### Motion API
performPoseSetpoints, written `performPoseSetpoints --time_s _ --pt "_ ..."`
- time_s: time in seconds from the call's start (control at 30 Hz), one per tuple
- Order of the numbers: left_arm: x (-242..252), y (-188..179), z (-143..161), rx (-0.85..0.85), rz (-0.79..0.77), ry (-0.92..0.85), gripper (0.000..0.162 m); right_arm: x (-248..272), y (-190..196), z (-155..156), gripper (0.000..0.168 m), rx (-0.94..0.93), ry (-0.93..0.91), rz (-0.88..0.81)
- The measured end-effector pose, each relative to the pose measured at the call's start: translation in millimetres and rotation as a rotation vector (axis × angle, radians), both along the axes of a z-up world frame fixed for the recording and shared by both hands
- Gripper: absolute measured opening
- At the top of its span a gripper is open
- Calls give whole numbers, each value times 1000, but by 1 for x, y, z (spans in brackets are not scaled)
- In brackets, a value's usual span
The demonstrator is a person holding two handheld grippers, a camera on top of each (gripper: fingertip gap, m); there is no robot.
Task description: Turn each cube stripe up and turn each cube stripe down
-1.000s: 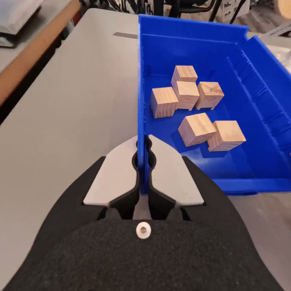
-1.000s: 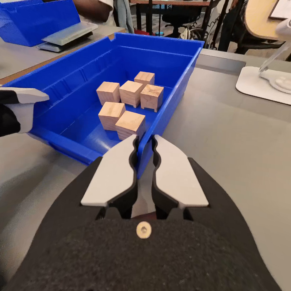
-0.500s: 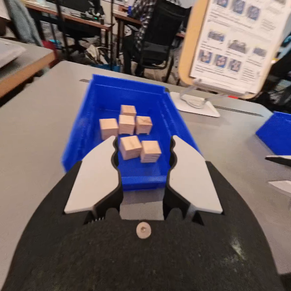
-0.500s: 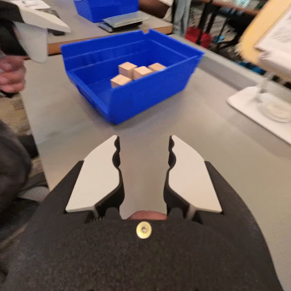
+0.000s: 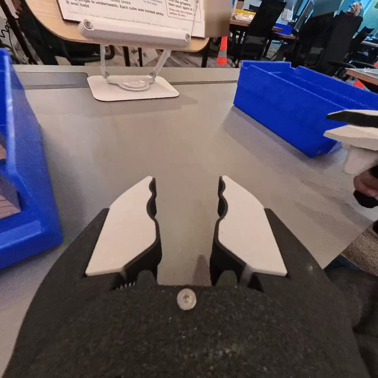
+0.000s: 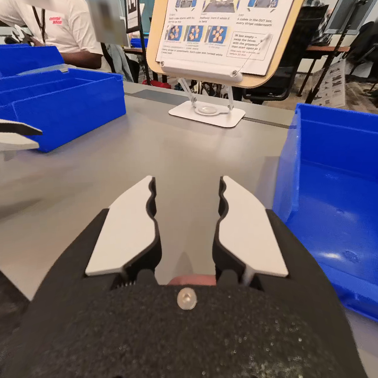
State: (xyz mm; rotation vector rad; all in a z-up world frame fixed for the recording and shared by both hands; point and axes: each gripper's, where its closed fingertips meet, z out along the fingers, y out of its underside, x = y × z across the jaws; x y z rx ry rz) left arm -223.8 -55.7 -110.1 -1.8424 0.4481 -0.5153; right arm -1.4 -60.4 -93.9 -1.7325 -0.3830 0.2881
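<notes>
Left wrist view has my left gripper (image 5: 186, 180) spread wide and empty like the right gripper (image 6: 186, 180), between picks I reckon, cubes' bin (image 5: 24, 163) at nine o'clock, so next swing back there.

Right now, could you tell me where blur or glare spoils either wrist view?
Left wrist view: the left bin is smeared, its contents unreadable; the fingers stay sharp. Right wrist view: glare streaks the right bin's floor, and the table is softly blurred.
</notes>
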Motion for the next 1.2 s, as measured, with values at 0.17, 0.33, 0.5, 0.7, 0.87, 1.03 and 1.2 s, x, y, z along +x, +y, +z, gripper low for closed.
performPoseSetpoints --time_s 0.17,0.33,0.5,0.7,0.87,1.03,1.2 --pt "-8 -2 2 43 11 58 56 -9 1 -6 52 -31 50 45" --pt "-12 -3 -2 22 12 56 56 -15 0 -6 51 -35 98 77" --pt "-15 -1 -4 12 19 73 57 -14 1 -9 51 -25 68 63" --pt "-15 1 -9 -14 12 82 57 -16 1 -9 53 -14 38 63" --pt "-12 0 -15 -62 -29 93 57 -17 1 -9 52 -10 17 60" --pt "-29 -23 14 -53 -304 249 66 -22 -1 -9 52 -11 3 77" --pt "-120 0 27 -147 -426 556 58 -35 -3 -13 52 -32 5 131"
